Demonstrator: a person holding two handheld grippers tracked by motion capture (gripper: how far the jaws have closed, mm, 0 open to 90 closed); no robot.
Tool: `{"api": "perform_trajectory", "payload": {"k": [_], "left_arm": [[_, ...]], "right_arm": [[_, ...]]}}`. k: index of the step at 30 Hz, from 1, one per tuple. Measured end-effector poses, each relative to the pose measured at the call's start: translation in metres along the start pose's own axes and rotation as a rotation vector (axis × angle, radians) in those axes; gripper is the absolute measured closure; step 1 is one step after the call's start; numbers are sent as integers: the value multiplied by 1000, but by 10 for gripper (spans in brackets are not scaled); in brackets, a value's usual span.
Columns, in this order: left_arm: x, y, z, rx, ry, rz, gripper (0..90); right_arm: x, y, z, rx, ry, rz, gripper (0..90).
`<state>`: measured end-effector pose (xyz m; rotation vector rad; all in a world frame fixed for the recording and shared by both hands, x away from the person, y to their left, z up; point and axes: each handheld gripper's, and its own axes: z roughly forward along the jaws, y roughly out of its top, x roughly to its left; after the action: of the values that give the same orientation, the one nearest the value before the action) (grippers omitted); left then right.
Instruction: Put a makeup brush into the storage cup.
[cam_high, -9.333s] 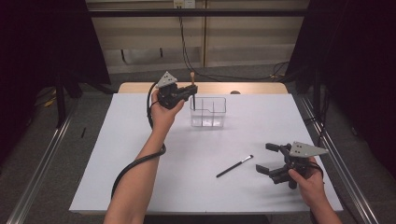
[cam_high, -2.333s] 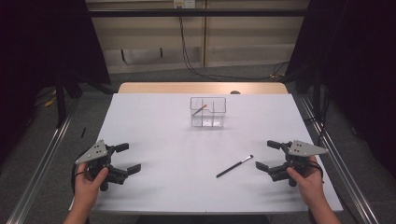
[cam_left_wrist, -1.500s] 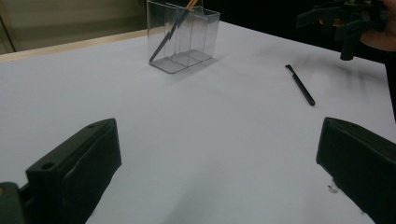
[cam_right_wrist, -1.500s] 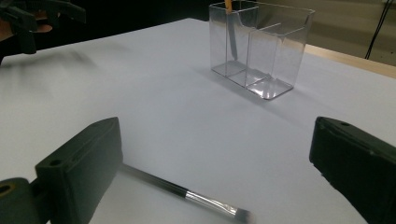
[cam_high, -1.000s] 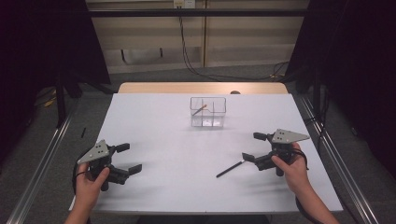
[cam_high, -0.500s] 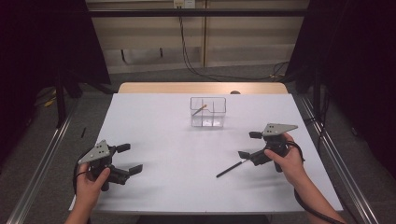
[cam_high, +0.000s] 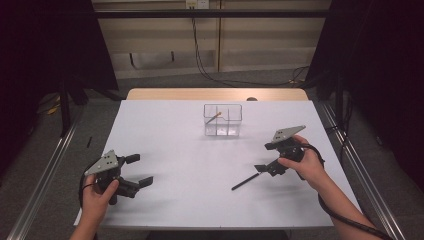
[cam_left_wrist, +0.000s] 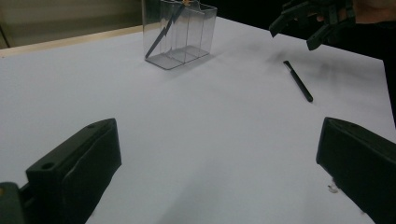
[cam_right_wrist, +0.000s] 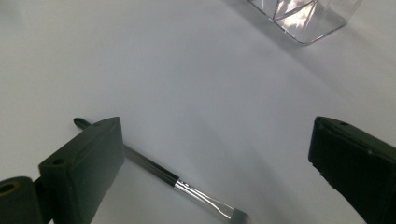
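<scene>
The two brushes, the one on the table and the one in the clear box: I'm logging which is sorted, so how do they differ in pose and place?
The black brush lies flat on the white table, by the open right gripper; the brush in the clear box leans tilted inside the clear box, in its left compartment. The first looks black with a silver ferrule, the second lighter-tipped. Both are slim and ungripped.
</scene>
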<state>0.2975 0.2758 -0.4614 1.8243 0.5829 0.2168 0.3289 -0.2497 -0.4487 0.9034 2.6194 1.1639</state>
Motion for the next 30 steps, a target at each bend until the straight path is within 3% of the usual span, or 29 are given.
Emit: {"api": "perform_trajectory", "payload": {"k": [7, 21, 24, 30], "left_arm": [[0, 0, 0, -2, 2, -2, 0], [-1, 1, 1, 0, 8, 5, 0], [-1, 1, 1, 0, 3, 7, 0], [0, 0, 2, 8, 9, 2, 0]], "right_arm": [[-4, 4, 4, 116, 8, -40, 33], [1, 9, 19, 321, 68, -115, 42], [2, 11, 22, 354, 72, -134, 41], [5, 14, 25, 371, 74, -158, 42]]}}
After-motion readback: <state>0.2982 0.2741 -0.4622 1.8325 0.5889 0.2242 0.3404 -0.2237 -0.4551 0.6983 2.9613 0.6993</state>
